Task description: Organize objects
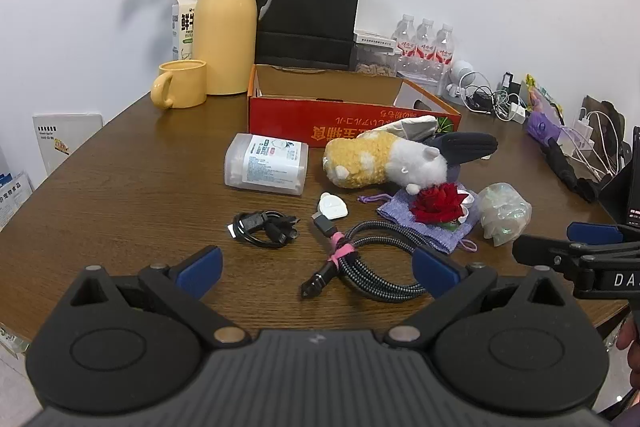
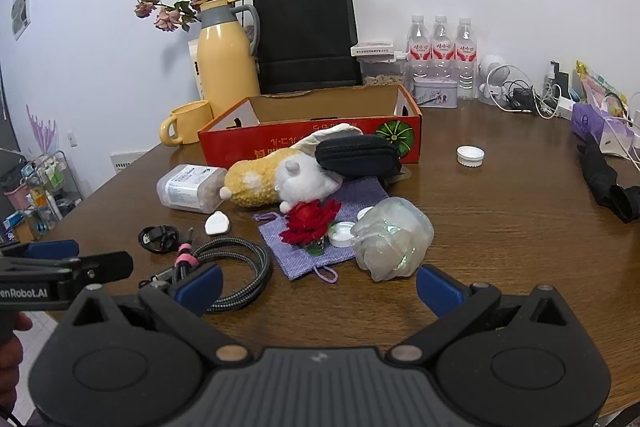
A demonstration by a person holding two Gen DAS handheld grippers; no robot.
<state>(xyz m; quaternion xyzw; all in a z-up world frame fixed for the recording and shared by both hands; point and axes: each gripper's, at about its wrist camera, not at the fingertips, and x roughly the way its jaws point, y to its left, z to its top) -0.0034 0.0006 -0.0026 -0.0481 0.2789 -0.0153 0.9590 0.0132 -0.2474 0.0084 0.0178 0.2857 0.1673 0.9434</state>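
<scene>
Both tongs are spread wide and hold nothing. The left tongs (image 1: pixel 316 269) sit nearest the braided cable (image 1: pixel 376 259), coiled on the desk (image 1: pixel 120 187) directly ahead. Beyond lies the open red box (image 1: pixel 352 123).

Ahead of the left claw (image 1: pixel 316 273) lies the braided cable (image 1: pixel 372 259), the small cable (image 1: pixel 262 229) to its left. Beyond, the plush toy (image 1: pixel 380 161) lies before the cardboard box (image 1: pixel 340 111), with the pouch (image 1: pixel 430 223) right.

Black ribbed tool (image 1: pixel 318 273) with blue pads (image 1: pixel 200 269), silver screws, apparently white lettering.
</scene>
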